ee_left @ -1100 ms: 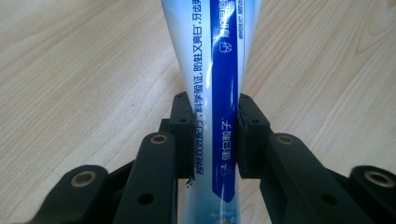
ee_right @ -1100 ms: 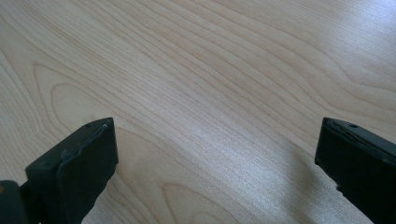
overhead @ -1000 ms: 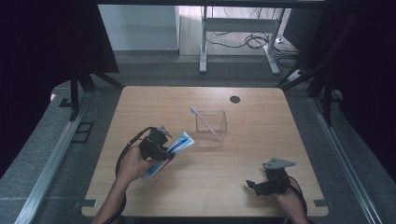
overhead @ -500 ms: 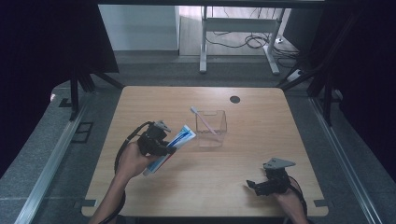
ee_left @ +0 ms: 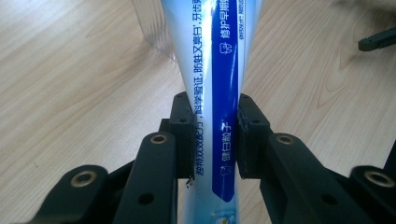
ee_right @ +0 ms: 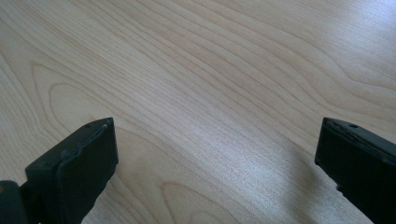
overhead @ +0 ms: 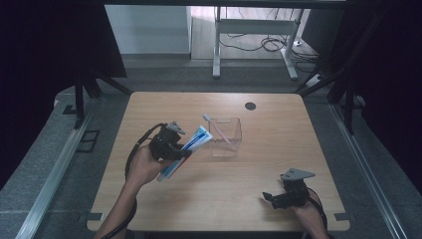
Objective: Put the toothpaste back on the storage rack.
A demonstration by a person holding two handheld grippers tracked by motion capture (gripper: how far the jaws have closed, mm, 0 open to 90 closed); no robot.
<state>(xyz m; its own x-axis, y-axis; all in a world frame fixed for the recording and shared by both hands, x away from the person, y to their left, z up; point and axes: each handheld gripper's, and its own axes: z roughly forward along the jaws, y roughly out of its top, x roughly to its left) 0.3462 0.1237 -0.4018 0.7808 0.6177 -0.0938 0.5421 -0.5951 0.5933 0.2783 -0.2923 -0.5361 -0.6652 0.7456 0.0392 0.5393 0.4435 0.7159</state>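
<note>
The left gripper [overhead: 180, 148] grips a blue-and-white toothpaste tube [overhead: 185, 152], its jaws pressed on both sides of the tube [ee_left: 215, 93] near mid-length. The tube hangs above the bench [overhead: 199, 199] with its long axis on a diagonal, its far end pointing up and toward the clear plastic box [overhead: 226, 135], just beside that box's near wall. A pink toothbrush [overhead: 217, 129] leans inside the box. The right gripper [overhead: 276, 197] rests near the bench's front right edge, jaws wide open over bare wood [ee_right: 210, 93].

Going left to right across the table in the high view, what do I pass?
Left gripper → toothpaste tube clamped in it → clear box with a pink toothbrush inside → right gripper.
</note>
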